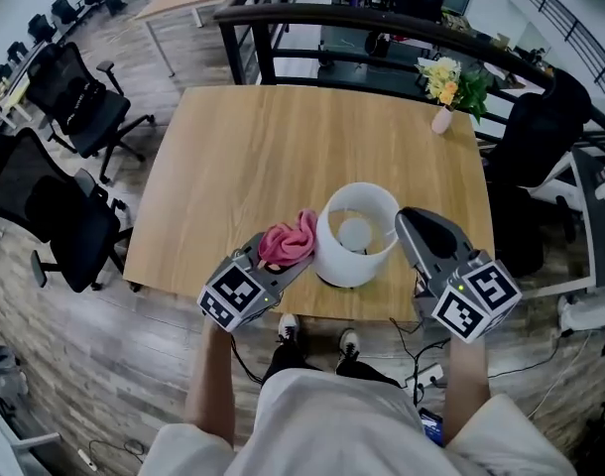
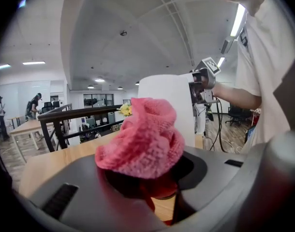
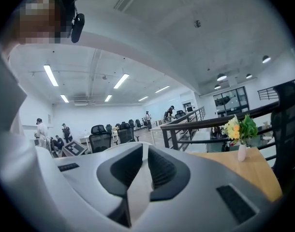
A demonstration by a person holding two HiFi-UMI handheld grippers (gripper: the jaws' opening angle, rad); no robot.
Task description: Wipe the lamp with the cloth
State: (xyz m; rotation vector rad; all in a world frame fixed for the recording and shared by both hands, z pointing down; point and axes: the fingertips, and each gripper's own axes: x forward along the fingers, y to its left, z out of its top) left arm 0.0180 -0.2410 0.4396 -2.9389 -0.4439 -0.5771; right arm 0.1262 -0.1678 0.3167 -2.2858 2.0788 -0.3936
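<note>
A white lamp (image 1: 354, 234) with a round open shade stands near the front edge of the wooden table (image 1: 283, 147). My left gripper (image 1: 286, 258) is shut on a bunched pink cloth (image 1: 291, 238), held just left of the shade and touching or almost touching it. In the left gripper view the cloth (image 2: 142, 139) bulges out of the jaws and the lamp (image 2: 167, 100) rises right behind it. My right gripper (image 1: 404, 222) is shut on the right side of the shade's rim. In the right gripper view the thin white wall of the lamp (image 3: 139, 197) runs between the ribbed pads (image 3: 159, 170).
A small vase of flowers (image 1: 443, 89) stands at the table's far right corner. Black office chairs (image 1: 79, 102) stand on the left, another chair (image 1: 541, 137) on the right. A black railing (image 1: 362, 18) runs behind the table. Cables (image 1: 422, 365) lie on the floor.
</note>
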